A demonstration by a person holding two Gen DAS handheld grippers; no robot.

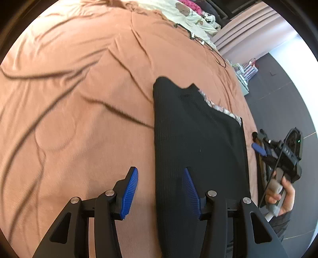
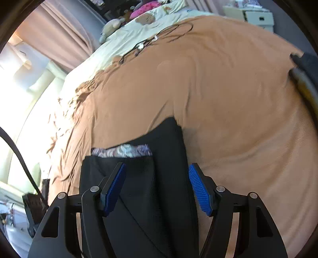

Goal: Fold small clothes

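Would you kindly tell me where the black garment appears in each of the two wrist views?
Left wrist: black garment lies right of centre, running to the bottom edge.
Right wrist: black garment sits bottom centre, between the open fingers.
Shared landmark: the patterned strip along its edge.

A wrinkled orange bedspread [image 1: 79, 99] (black cable [image 2: 159, 37] on it) adjoins pink curtains [image 1: 248, 29].

Garment [image 1: 198, 142]: lies flat on the bedspread [image 1: 79, 99], near its right edge.
Cables [image 1: 198, 39]: on the bedspread, behind the garment.
Quilt [image 1: 184, 17]: behind the cables.
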